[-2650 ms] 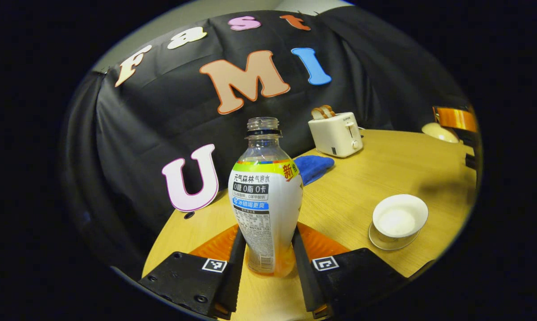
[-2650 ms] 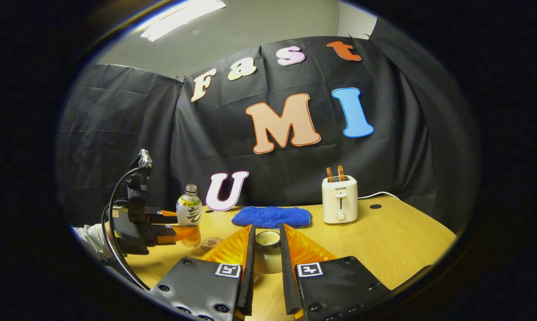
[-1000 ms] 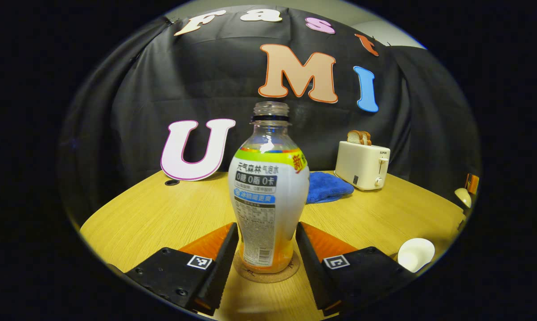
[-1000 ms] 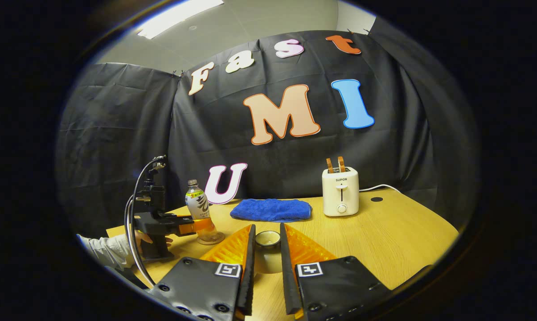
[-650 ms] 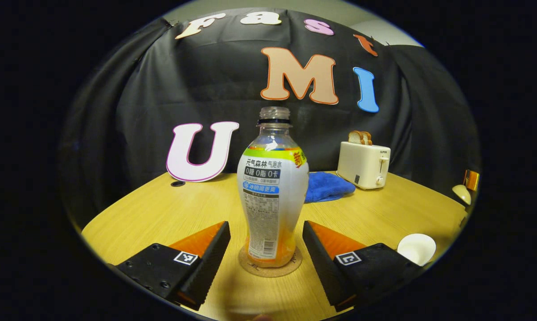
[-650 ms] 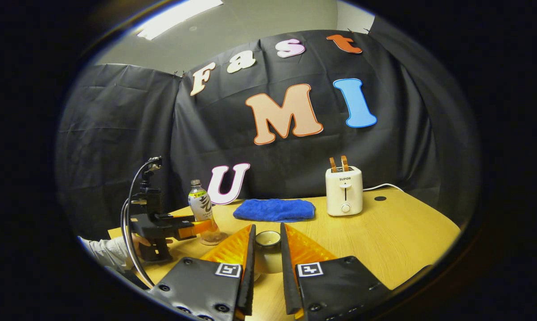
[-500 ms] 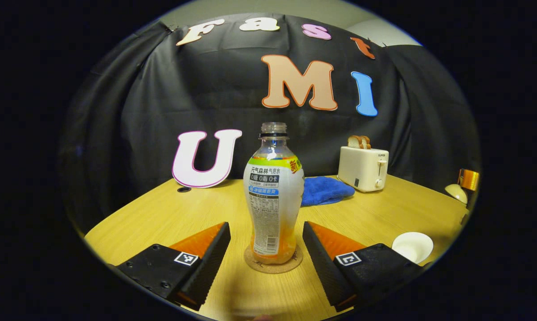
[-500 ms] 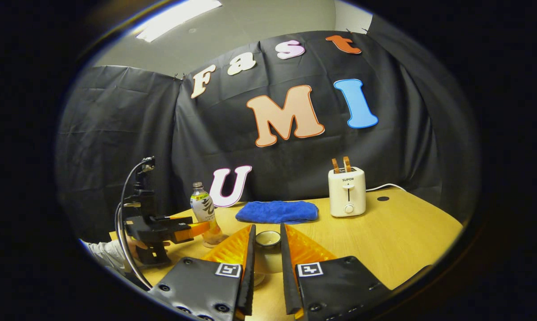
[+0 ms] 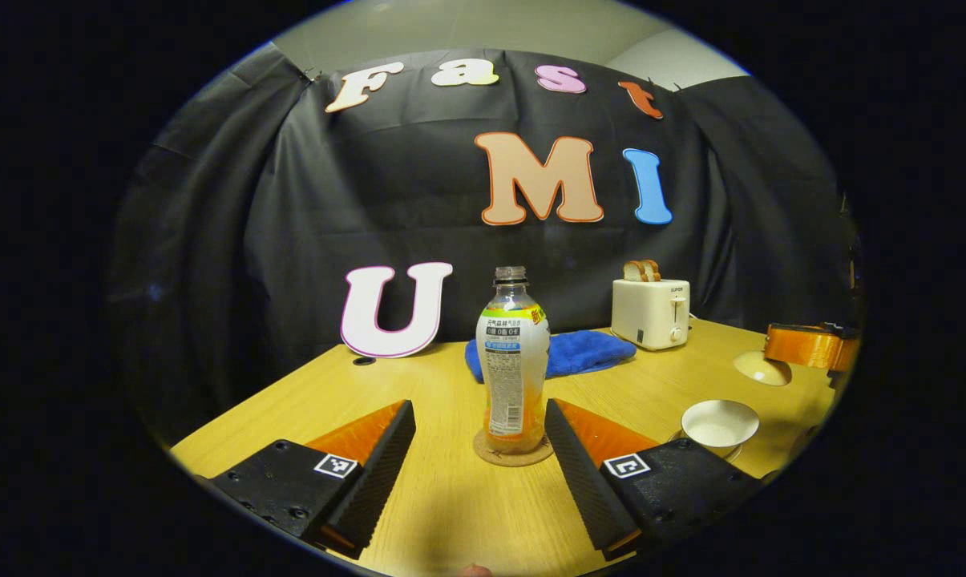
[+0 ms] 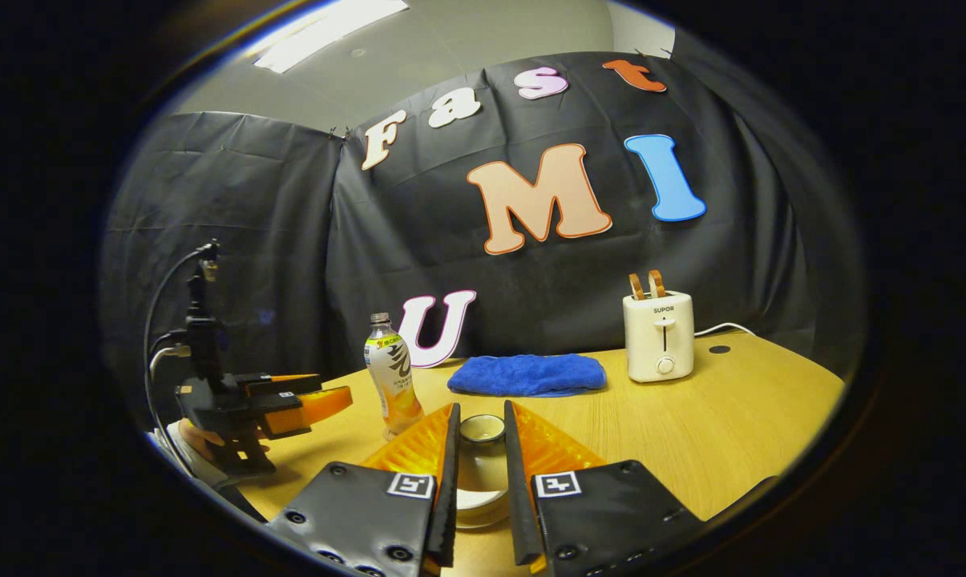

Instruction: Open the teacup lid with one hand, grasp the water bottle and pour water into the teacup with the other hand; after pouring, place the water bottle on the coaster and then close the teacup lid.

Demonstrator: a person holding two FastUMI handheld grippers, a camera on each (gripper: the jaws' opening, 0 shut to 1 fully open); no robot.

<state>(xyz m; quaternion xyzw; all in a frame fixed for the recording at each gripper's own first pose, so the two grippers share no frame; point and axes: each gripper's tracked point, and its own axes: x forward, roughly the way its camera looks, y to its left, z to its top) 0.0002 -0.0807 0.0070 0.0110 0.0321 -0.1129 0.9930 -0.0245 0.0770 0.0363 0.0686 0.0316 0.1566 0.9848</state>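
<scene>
Open left gripper; labelled plastic water bottle upright on round cork coaster at 12 o'clock, untouched; white teacup at 3 o'clock.

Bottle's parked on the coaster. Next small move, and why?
Probably carry the right gripper, shut on the teacup lid, over the open teacup and lower it: the water bottle stands upright on the coaster, and the left gripper is open and clear.

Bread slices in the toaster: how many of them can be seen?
2. Both stand upright, side by side, in the top slots of the white toaster at the far side of the table: one bread slice and the other beside it.
</scene>
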